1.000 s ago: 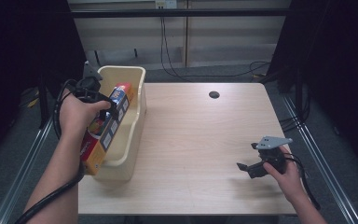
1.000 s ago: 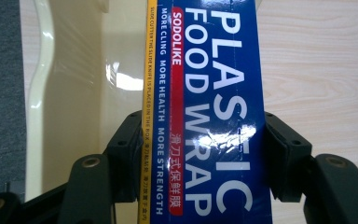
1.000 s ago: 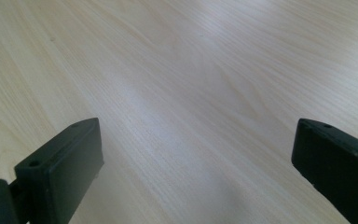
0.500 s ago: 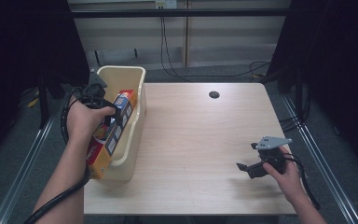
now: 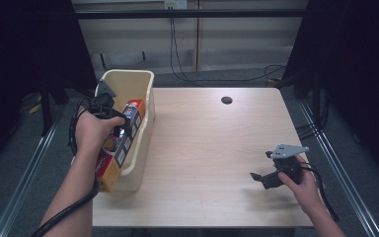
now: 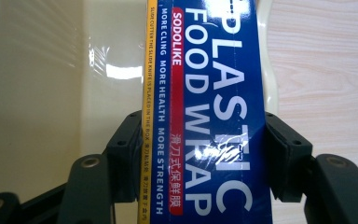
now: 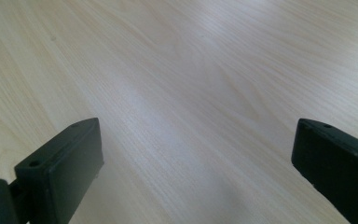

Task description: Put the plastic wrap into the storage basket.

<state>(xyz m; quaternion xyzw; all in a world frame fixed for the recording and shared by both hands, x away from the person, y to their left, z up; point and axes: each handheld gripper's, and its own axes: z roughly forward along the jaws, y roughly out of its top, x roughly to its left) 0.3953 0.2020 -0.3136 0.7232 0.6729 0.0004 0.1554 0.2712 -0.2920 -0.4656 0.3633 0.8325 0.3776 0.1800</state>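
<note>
From above I see my left hand-held gripper [image 5: 109,114] clamped on a long box of plastic wrap [image 5: 121,143] — blue and orange, lying tilted in the cream plastic bin [image 5: 145,128] at the counter's [image 5: 212,148] left edge, its near end over the bin's near rim. My right hand-held gripper [image 5: 264,178] rests low on the bare wood near the right corner — well apart from the bin. A dark round hole [image 5: 226,100] sits toward the far edge.

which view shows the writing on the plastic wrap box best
The left gripper view: the long blue and orange cardboard plastic-wrap box sits close between the jaws, its white lettering readable. The high view shows the whole box lying partly in the cream plastic bin, print too small. The right gripper view shows bare table.
</note>
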